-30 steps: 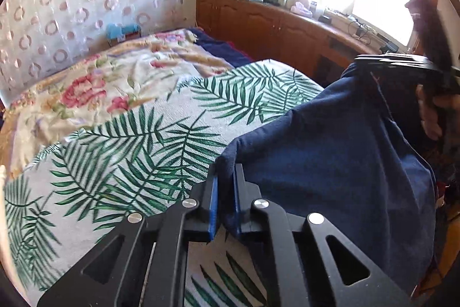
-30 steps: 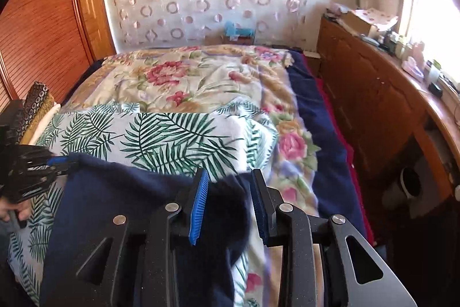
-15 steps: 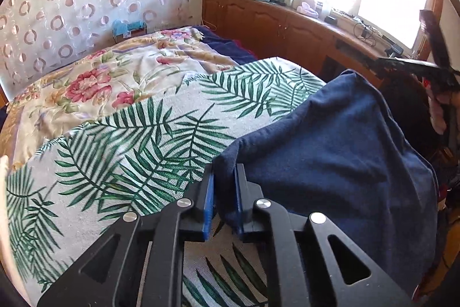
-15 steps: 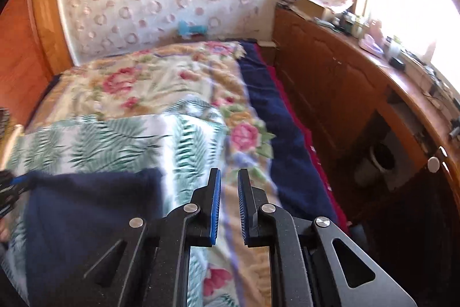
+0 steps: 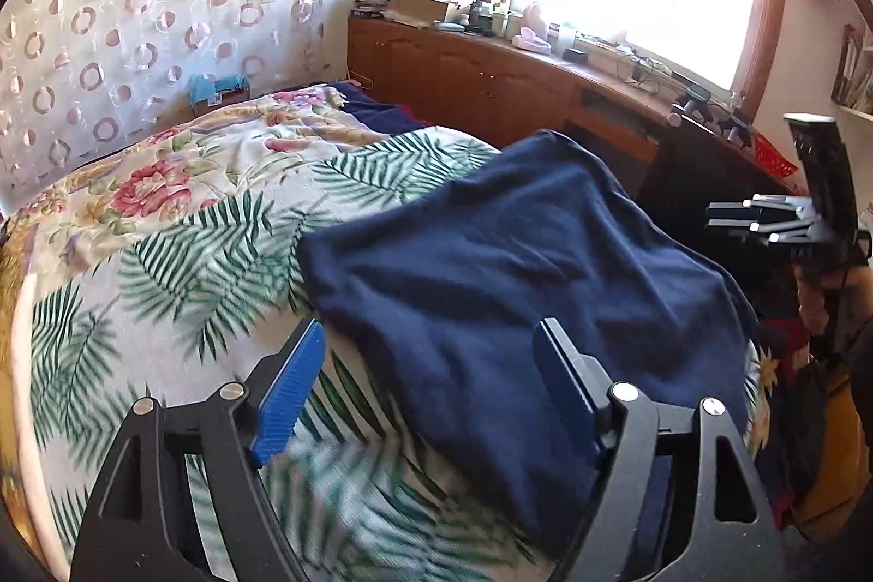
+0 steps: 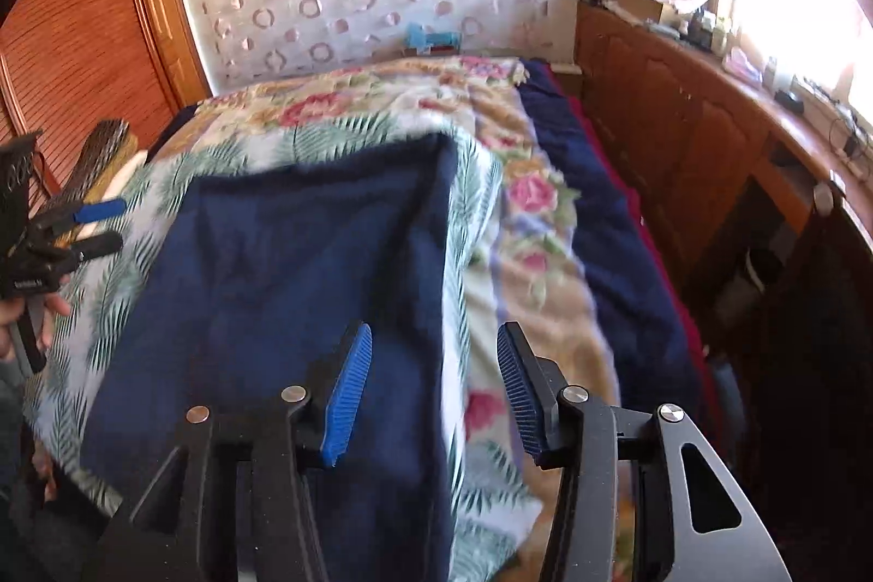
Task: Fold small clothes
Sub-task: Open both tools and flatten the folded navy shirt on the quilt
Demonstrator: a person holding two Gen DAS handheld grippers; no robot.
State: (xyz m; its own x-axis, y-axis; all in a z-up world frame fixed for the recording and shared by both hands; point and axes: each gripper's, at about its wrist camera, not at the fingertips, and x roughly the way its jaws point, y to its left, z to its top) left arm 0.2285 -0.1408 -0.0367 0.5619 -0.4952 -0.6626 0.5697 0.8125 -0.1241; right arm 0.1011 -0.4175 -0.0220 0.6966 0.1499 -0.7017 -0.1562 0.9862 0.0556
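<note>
A dark navy knitted cloth garment (image 5: 507, 276) lies spread on the bed, on top of a white cover printed with green palm leaves (image 5: 180, 265), near the bed's near edge and toward its right side as the left wrist camera sees it. It looks roughly rectangular, laid in soft ripples, with its near edge hanging a little over the side.

The left gripper (image 5: 431, 385) hovers over the near left corner of the garment; its jaws are opening, already wide, and the blue pads (image 5: 286, 388) press on nothing, though cloth lies below the gap. The right gripper (image 6: 434, 388) stands above the garment's right edge; its jaws are opening too, about half apart, with the navy edge and the leaf cover beneath them but nothing pinched.

The cloth looks light, limp and thick enough to hold a crease loosely; it will sag and drag rather than slide stiffly. A sound hold would probably be at two corners of one edge, pinching through a single layer so the fold carries over evenly.
</note>
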